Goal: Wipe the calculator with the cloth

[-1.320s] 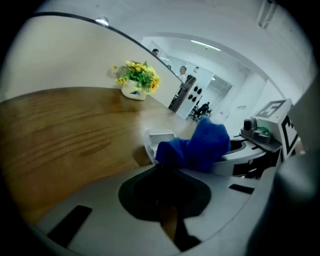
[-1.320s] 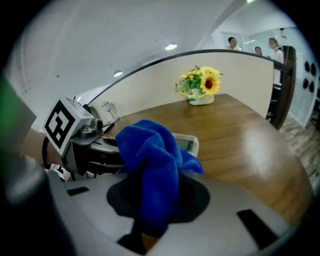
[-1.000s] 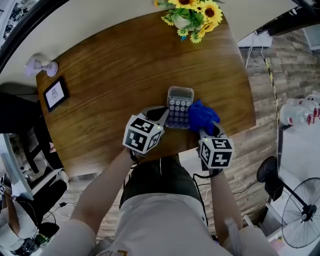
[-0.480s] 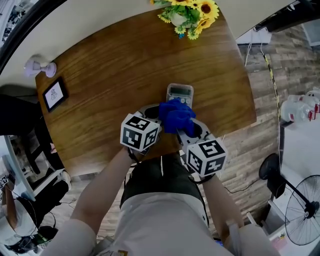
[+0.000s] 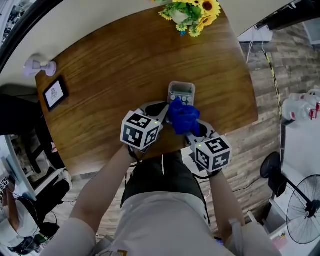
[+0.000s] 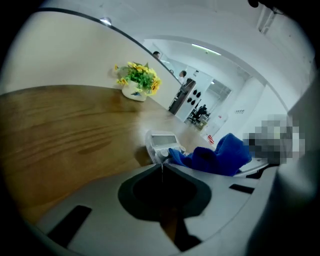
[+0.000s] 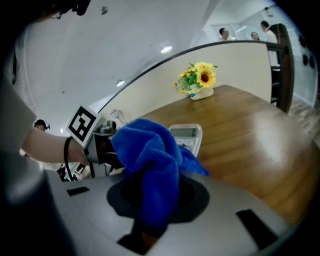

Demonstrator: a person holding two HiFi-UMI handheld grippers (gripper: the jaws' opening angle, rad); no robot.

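Head view puts me over a brown wooden surface (image 5: 115, 65) with the calculator (image 5: 181, 92) lying flat near its front edge, display end pointing away from me. The blue cloth (image 5: 182, 114) is bunched over the calculator's near half, covering most of the keys, so I only see the display and the top row of buttons. My right gripper (image 5: 187, 126) comes in from the lower right with its jaws clamped on the cloth; in the right gripper view the fabric wells up out of the jaws and spills forward onto the calculator. My left gripper (image 6: 161, 161) sits just to the left of the cloth, its jaws closed together with nothing between them, tips right at the calculator's near left corner. Whether the tips actually press on the casing I cannot tell. At the far edge of the surface stands a small vase of sunflowers (image 5: 192, 12), and a little framed picture (image 5: 55, 93) sits near the left edge, both well apart from the calculator.
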